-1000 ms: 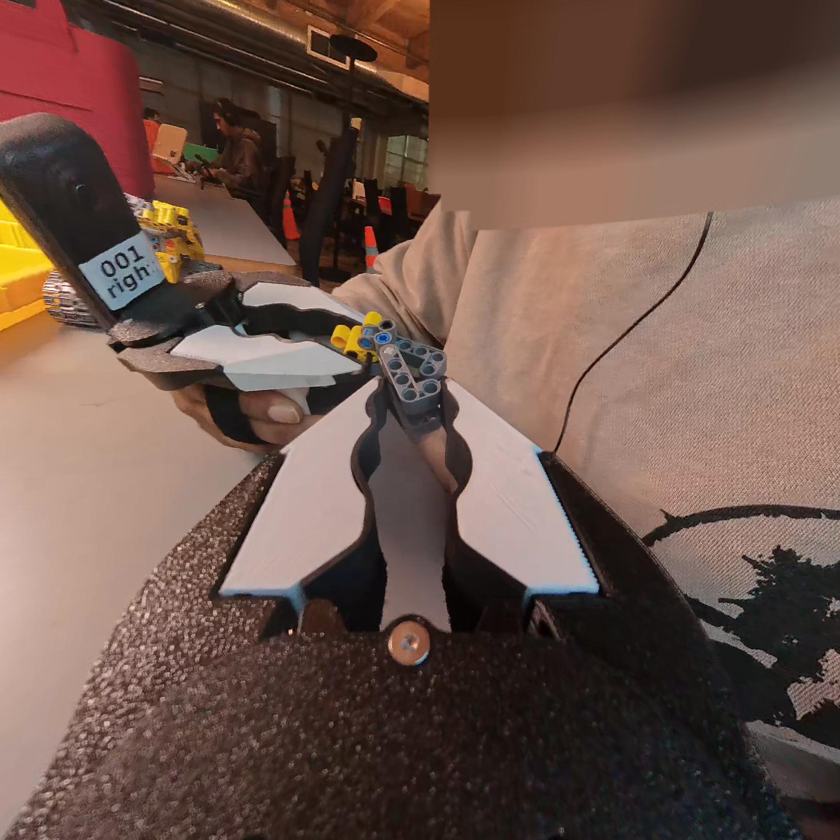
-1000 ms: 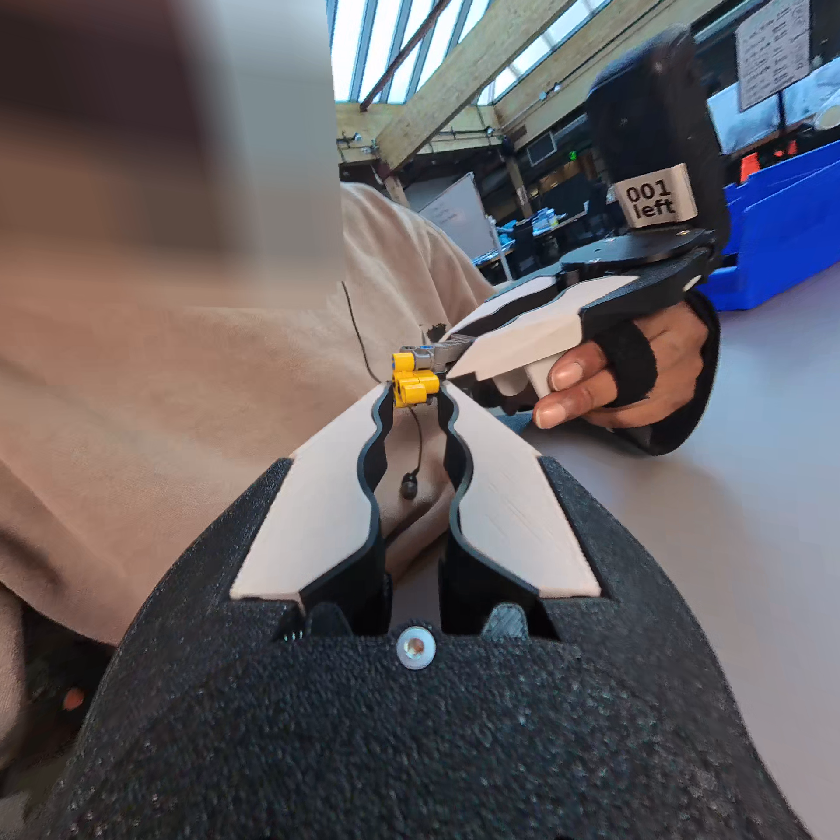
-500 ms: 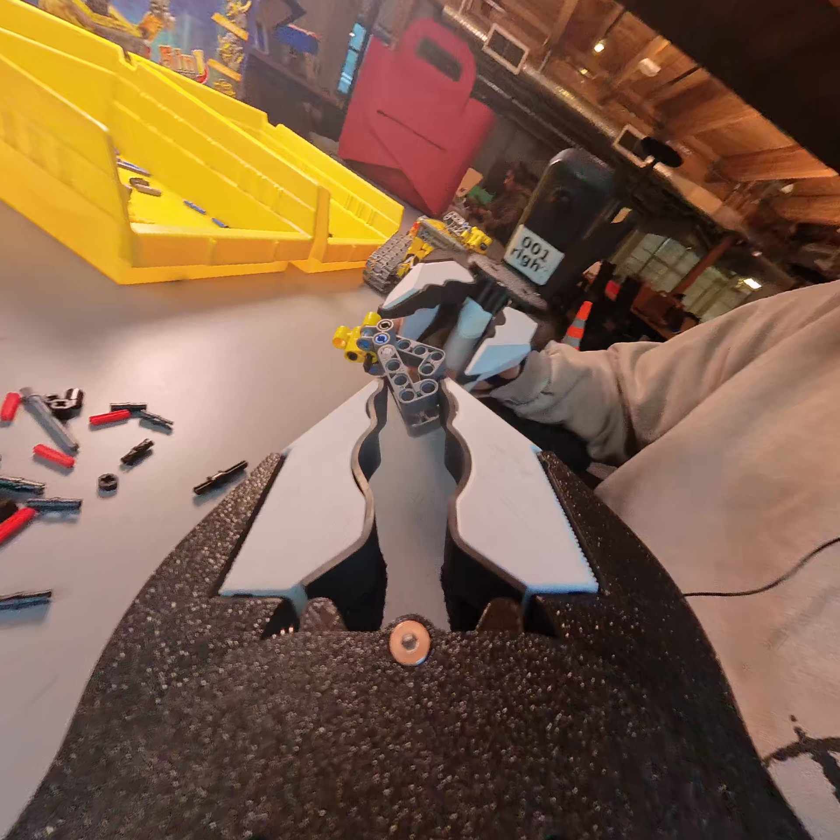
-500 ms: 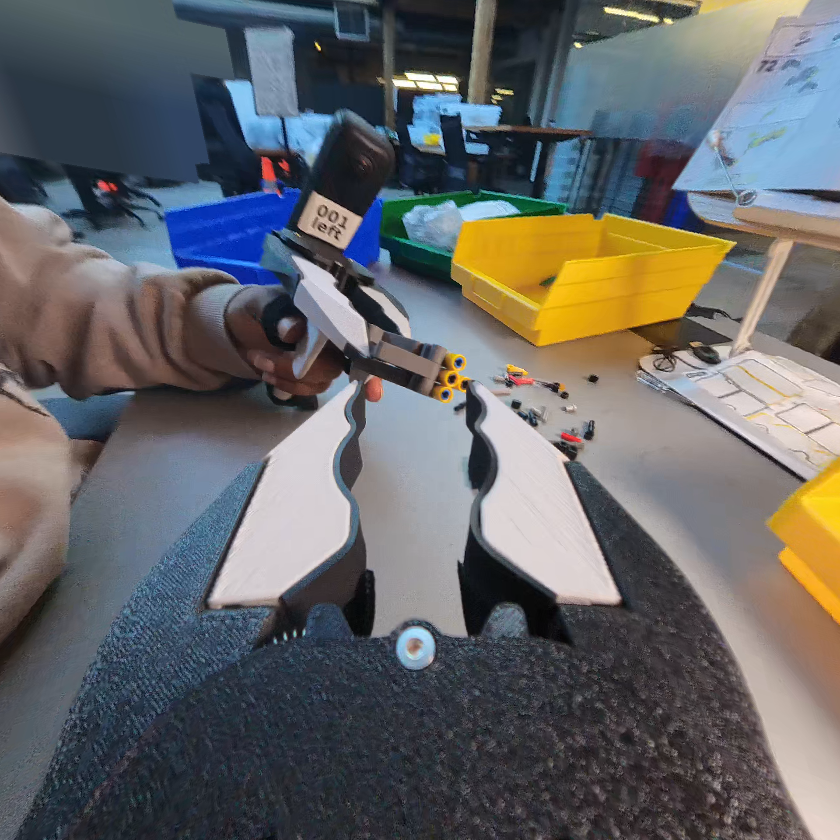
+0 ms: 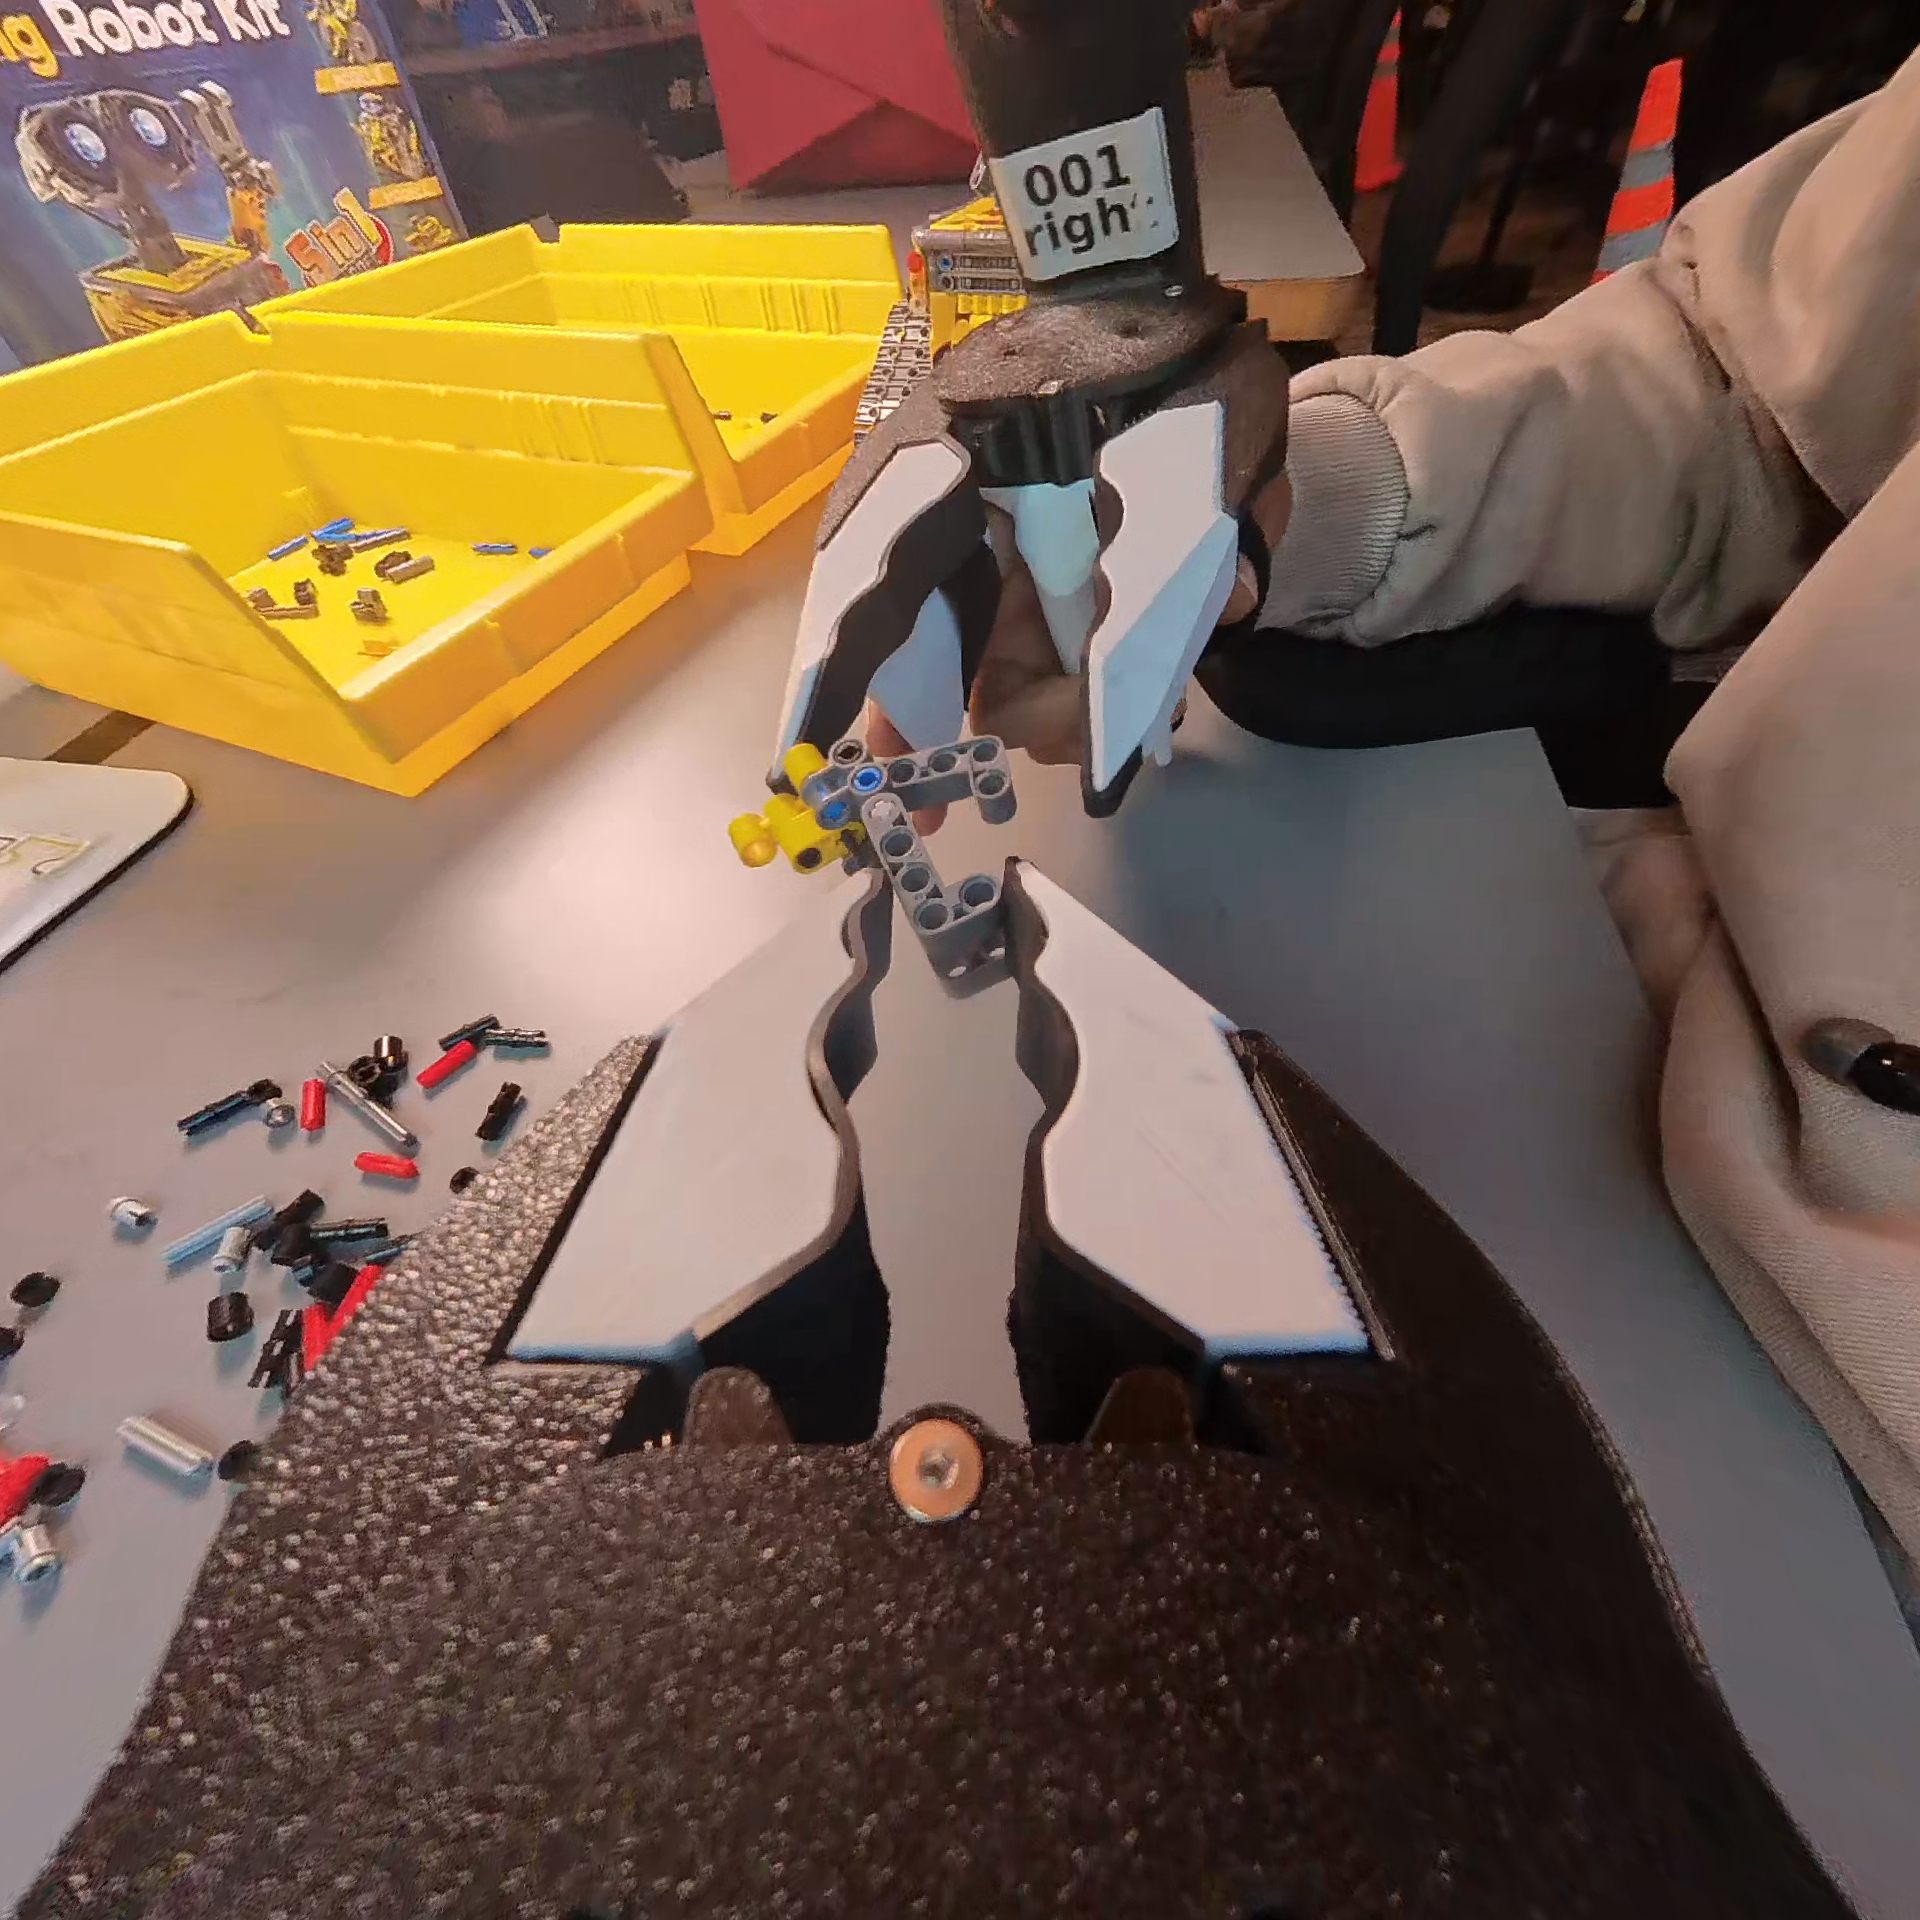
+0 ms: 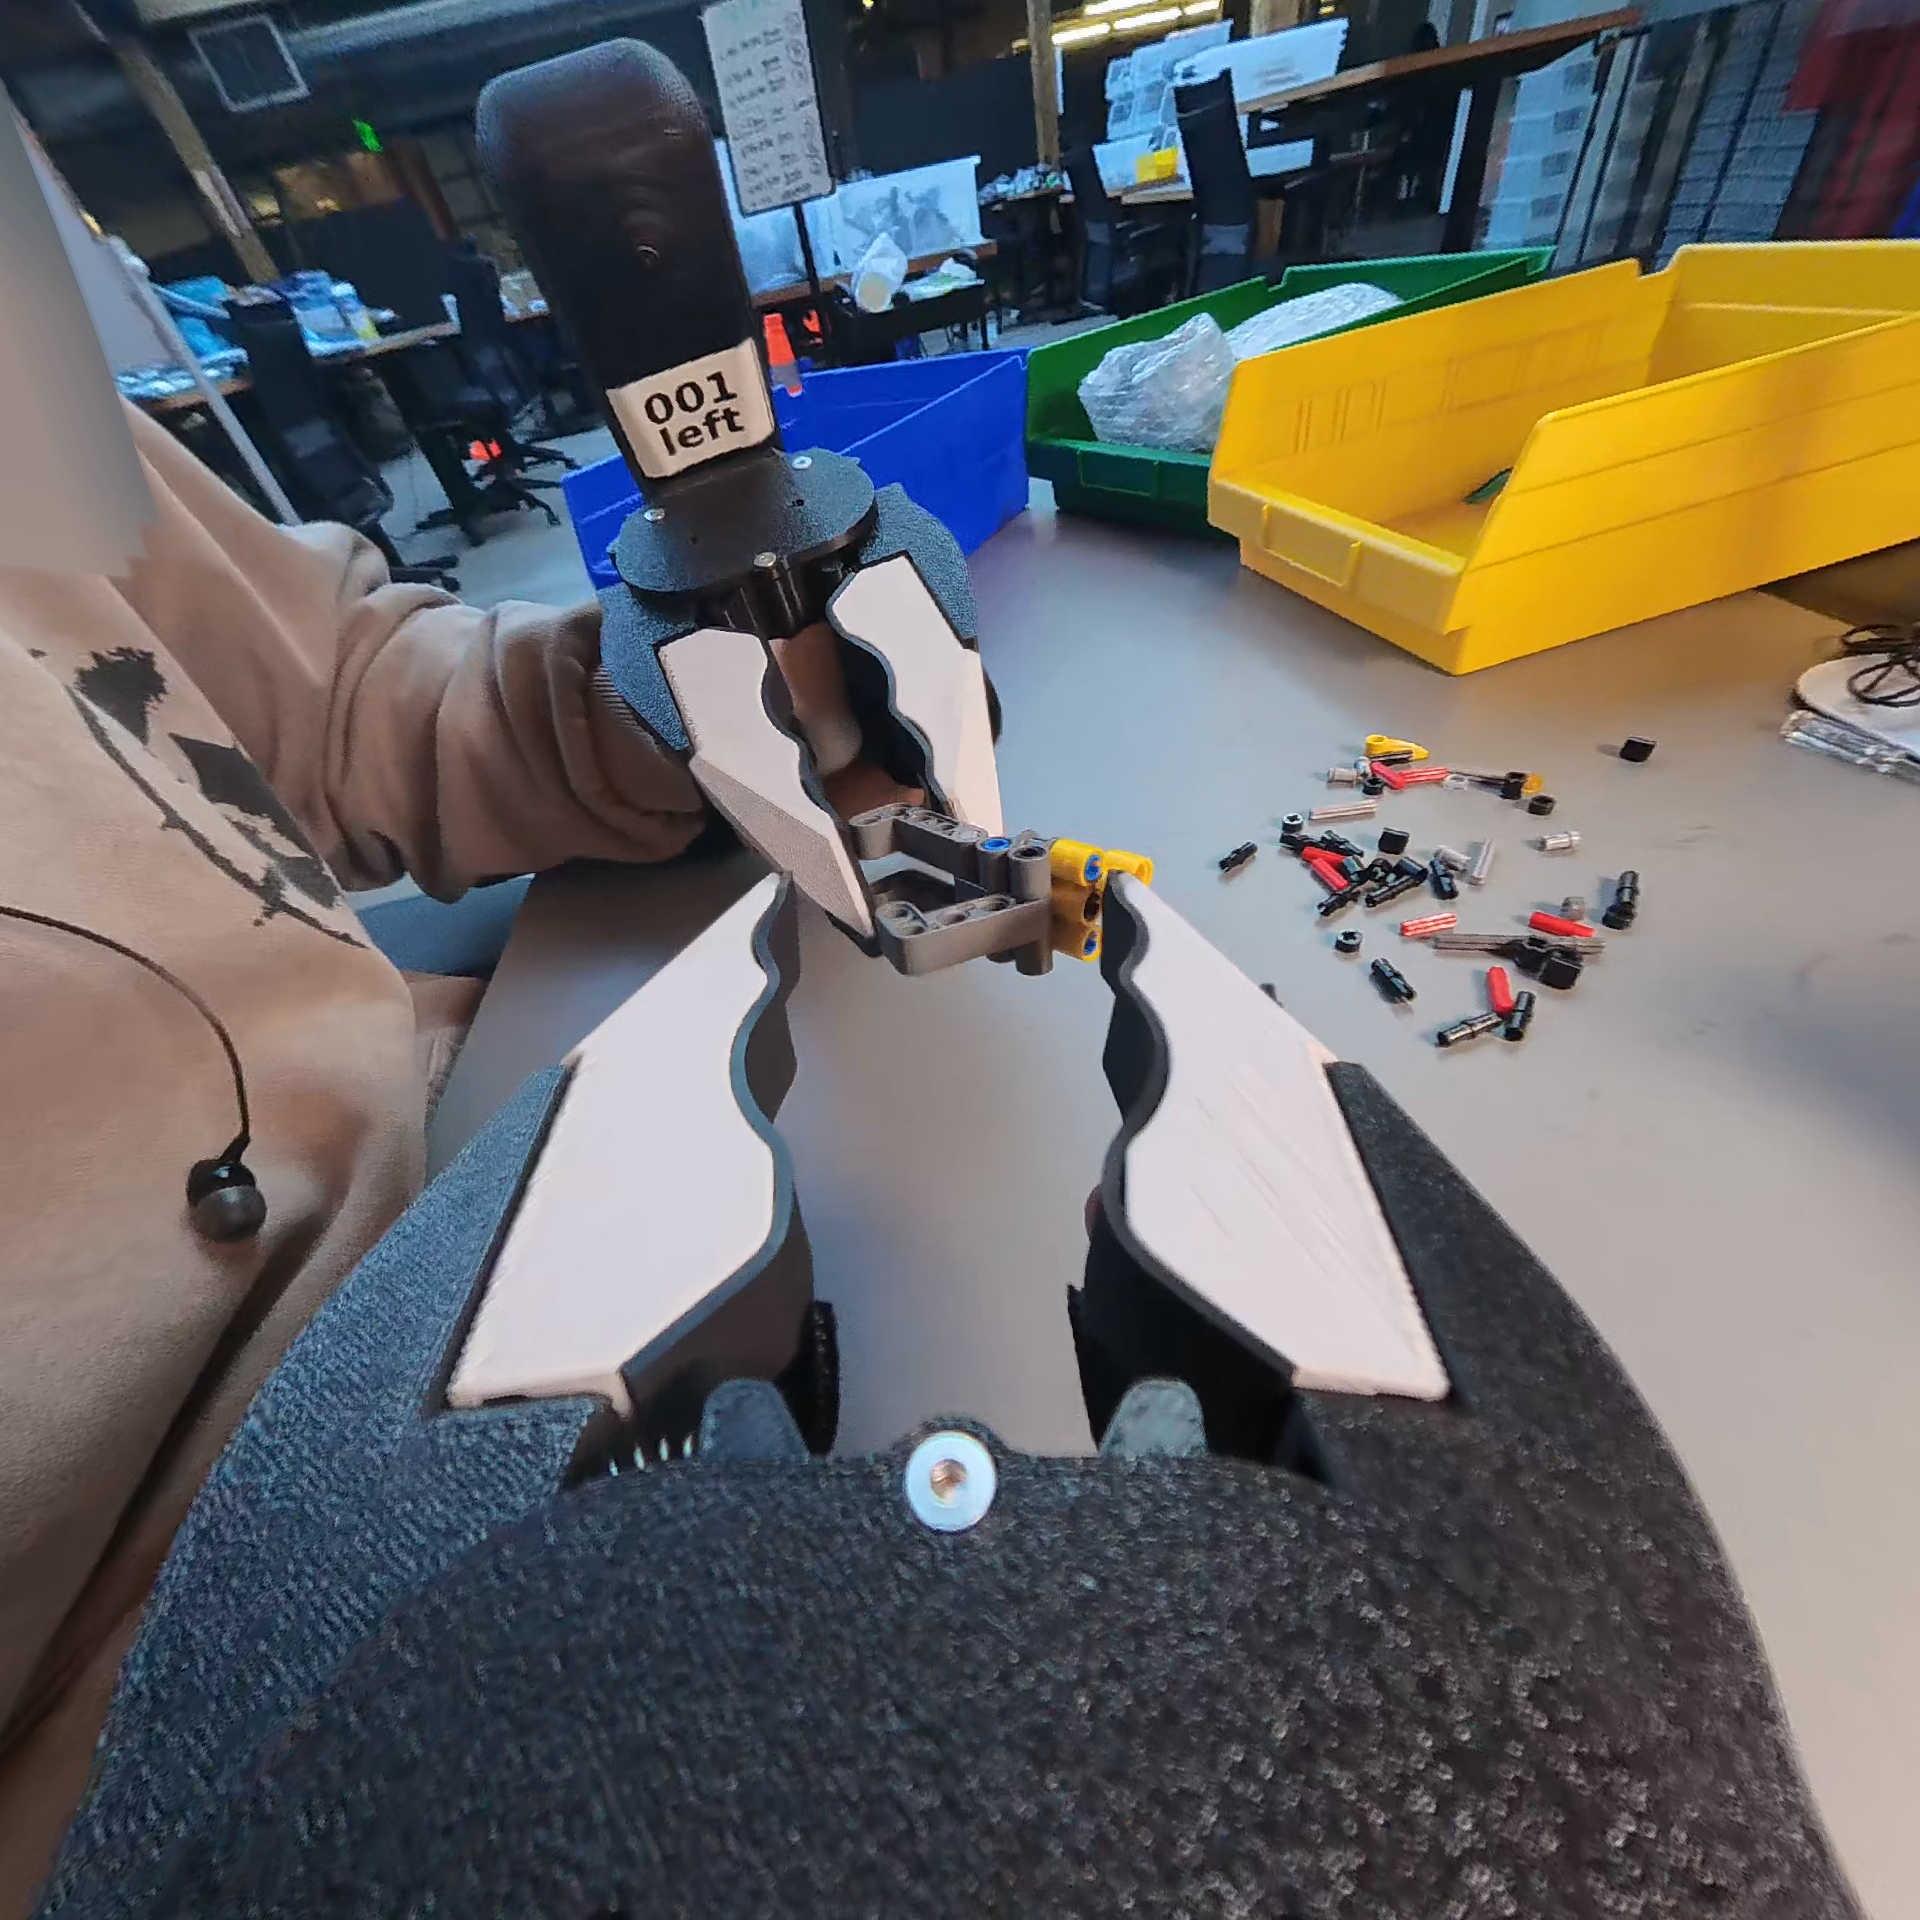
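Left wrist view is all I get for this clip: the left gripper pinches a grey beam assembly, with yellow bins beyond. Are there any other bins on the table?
Observer: Yes. The right wrist view shows a blue bin behind the left gripper, which holds the grey beam assembly.
Operator: Only that one?
Observer: No, a green bin stands beside it, with a clear plastic bag inside.
Operator: Anything past the loose parts?
Observer: Beyond the loose parts, a coiled black cable lies at the picture's right edge.
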Demonstrator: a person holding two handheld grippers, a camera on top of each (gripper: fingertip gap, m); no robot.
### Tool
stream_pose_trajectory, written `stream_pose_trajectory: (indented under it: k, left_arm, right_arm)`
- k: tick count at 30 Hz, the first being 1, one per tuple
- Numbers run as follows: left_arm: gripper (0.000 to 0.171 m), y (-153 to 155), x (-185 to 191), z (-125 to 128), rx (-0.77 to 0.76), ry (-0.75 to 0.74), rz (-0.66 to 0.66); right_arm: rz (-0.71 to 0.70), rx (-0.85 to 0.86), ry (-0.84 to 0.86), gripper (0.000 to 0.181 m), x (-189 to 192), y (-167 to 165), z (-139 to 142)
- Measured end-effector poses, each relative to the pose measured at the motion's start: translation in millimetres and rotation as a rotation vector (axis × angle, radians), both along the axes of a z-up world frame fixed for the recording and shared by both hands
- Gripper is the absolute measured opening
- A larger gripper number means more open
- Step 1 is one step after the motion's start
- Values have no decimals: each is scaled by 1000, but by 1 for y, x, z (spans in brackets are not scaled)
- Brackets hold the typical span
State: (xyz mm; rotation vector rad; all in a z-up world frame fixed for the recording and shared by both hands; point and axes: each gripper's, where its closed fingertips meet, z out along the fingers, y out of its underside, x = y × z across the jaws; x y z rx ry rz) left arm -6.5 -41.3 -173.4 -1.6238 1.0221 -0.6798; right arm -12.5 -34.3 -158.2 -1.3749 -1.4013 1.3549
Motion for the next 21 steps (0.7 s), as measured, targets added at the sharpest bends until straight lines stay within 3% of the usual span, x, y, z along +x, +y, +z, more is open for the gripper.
stream_pose_trajectory:
  k: [5, 7, 10, 15, 18, 21]
  left_arm:
    - [21, -5, 5, -3, 67, 55, -21]
    - [20, -3, 5, -2, 119, 93, 5]
    - [16, 4, 1, 6, 242, 151, 85]
    - [16, 12, -8, 7, 427, 321, 177]
    - [16, 14, -10, 11, 590, 430, 212]
    - [16, 11, -7, 13, 718, 510, 215]
  right_arm:
    - [3, 53, -10, 38, 5, 3, -3]
    - [-5, 87, -23, 35, 8, 5, -5]
    - [-54, 172, -50, 14, 12, 17, -9]
    - [-89, 127, -91, 44, 0, 11, -11]
    - [-150, 113, -135, 42, -2, 19, -19]
    - [-100, -23, -95, 28, -4, 10, -16]
